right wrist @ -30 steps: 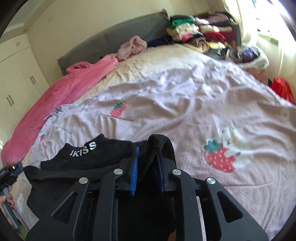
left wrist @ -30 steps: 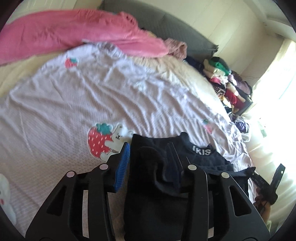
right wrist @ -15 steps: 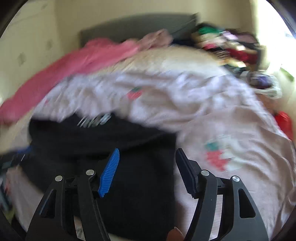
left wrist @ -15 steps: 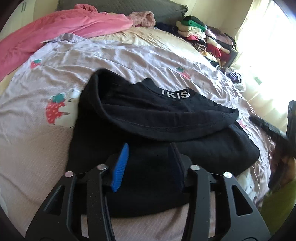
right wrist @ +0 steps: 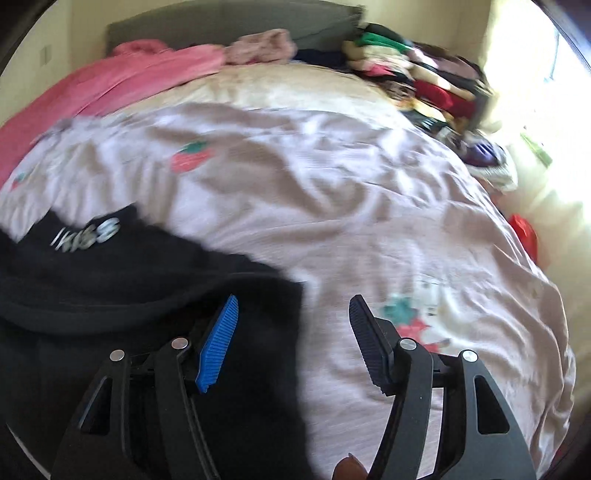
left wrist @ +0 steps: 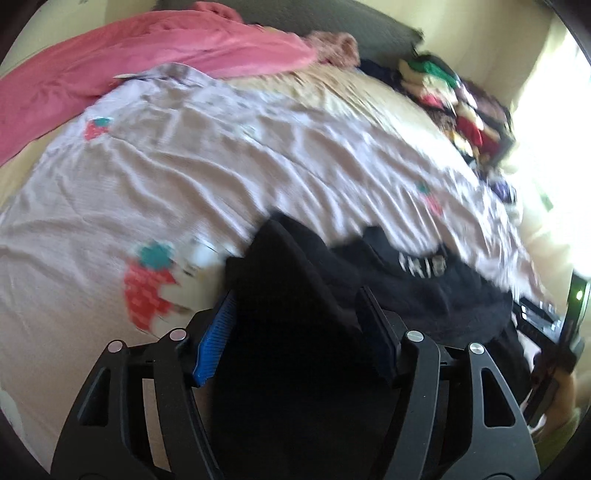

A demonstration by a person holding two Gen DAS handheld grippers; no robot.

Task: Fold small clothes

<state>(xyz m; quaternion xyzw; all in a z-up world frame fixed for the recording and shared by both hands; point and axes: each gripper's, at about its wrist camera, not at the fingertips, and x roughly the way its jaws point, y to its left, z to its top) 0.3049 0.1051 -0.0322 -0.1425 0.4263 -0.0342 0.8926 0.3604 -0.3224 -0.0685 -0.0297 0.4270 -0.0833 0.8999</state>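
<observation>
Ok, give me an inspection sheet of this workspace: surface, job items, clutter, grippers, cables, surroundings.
Surface: bed under a wrinkled lilac strawberry-print sheet.
Job's things: black garment with white collar lettering, partly folded at the near edge.
Clutter: pink blanket at the head; stack of folded clothes at the far corner.
Grippers: left gripper open over the black fabric, jaws just been opening; right gripper open, straddling the garment's edge, nothing clamped.
Cables: nothing seen.
Surroundings: dark headboard, cream walls, bright window on the right.

Strawberry-print sheet (right wrist: 332, 184), pink blanket (left wrist: 147, 62), grey headboard (right wrist: 221, 22), stacked clothes pile (right wrist: 417, 81)
</observation>
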